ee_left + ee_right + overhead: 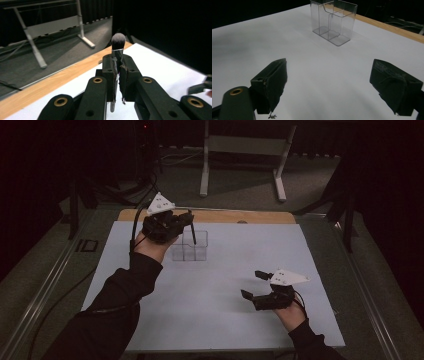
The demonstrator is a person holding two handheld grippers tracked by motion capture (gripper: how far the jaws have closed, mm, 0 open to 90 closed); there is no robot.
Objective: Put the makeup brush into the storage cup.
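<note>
Dark curtains and a metal frame stand behind the white surface (210, 290), which has a wooden strip along its far edge. At the far left the left claw (182, 220) is clenched on a makeup brush (118, 43), the silver ferrule pinched between its jaws and the dark bristle head sticking out beyond them. It hangs just over the clear plastic organizer (192, 245), a small box with several open compartments that stands on the surface. Nearer the person, well apart from the box, the right claw (254, 285) is released, its jaws spread wide above bare white surface with nothing between them.
</note>
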